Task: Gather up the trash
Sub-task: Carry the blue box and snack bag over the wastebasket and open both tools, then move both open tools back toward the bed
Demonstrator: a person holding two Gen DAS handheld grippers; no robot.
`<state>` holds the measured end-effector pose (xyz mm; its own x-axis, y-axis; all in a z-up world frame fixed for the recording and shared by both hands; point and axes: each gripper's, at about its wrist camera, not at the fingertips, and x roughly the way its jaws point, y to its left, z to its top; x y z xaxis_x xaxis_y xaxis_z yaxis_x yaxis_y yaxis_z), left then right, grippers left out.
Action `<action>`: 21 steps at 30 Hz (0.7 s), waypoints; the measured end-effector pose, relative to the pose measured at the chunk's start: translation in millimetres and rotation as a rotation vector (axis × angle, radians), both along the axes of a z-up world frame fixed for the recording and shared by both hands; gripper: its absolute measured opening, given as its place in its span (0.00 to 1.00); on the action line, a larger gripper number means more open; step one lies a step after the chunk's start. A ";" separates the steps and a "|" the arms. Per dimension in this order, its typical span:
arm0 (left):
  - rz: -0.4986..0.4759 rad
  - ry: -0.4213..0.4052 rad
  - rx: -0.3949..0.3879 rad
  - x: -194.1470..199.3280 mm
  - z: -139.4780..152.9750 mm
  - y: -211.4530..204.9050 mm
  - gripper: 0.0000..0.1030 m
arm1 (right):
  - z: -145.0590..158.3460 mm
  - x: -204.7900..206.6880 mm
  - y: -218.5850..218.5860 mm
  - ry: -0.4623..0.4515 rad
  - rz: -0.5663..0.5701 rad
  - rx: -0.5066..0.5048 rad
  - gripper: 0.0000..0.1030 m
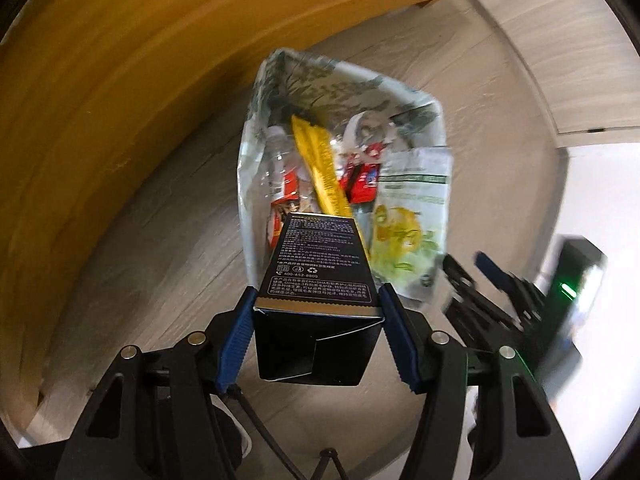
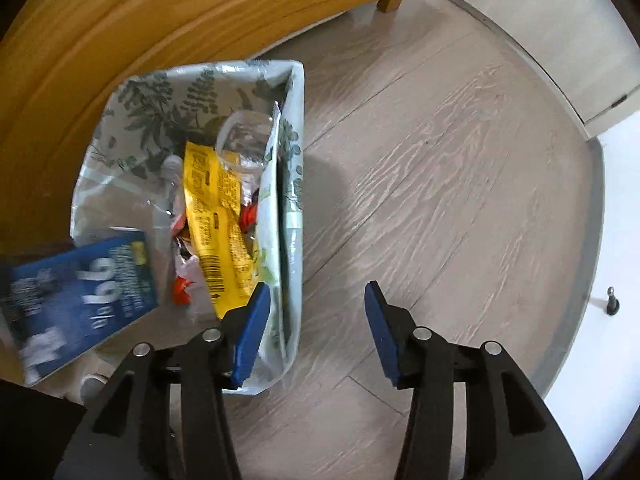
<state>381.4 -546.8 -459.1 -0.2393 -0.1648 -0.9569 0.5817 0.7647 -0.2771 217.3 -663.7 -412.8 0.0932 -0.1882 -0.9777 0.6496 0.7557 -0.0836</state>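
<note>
Left wrist view first: at nine o'clock a curved honey-coloured wooden furniture panel (image 1: 80, 120) fills the edge, standing on the pale grey wood-grain floor (image 1: 160, 280). Toward six o'clock the left hand-held gripper (image 1: 318, 332) pinches a dark rectangular cardboard carton with white print (image 1: 320, 268) across its side walls, blue pads flat against it. The carton hangs over the near rim of the leaf-printed white plastic trash bag (image 1: 340, 84) at twelve o'clock. It looks light and stiff but hollow, so a hard squeeze would probably dent it; the side-wall hold near the folded end seems sound. Inside the bag lie a long yellow foil wrapper (image 1: 320, 168), red packets (image 1: 360, 184) and a green-and-white pouch (image 1: 412, 216) leaning on the rim at two o'clock, which could catch the carton's corner.

Right wrist view: the same carton (image 2: 80, 300) shows blue and blurred at eight o'clock. The bag's soft wall may fold inward. At six o'clock the right hand-held gripper (image 2: 316, 332) is spread, holding nothing, just beside the bag's right wall; a small doorstop (image 2: 612, 304) sits at three o'clock
</note>
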 end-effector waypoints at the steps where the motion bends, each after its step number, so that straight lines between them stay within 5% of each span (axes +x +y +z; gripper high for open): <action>1: 0.006 0.003 0.035 1.2 -7.6 -3.8 0.58 | 3.2 -2.7 1.0 -0.022 -0.014 0.010 0.47; 4: 0.054 0.037 0.136 8.5 -26.0 -3.8 0.71 | 11.9 -10.9 3.1 -0.057 -0.056 0.039 0.48; 8: 0.133 0.067 0.092 18.0 -24.2 0.6 0.75 | 17.7 -13.0 9.7 -0.082 -0.069 0.053 0.48; 21: -0.002 -0.064 0.019 1.7 37.8 14.9 0.78 | 27.6 -2.3 24.6 -0.078 -0.018 0.064 0.48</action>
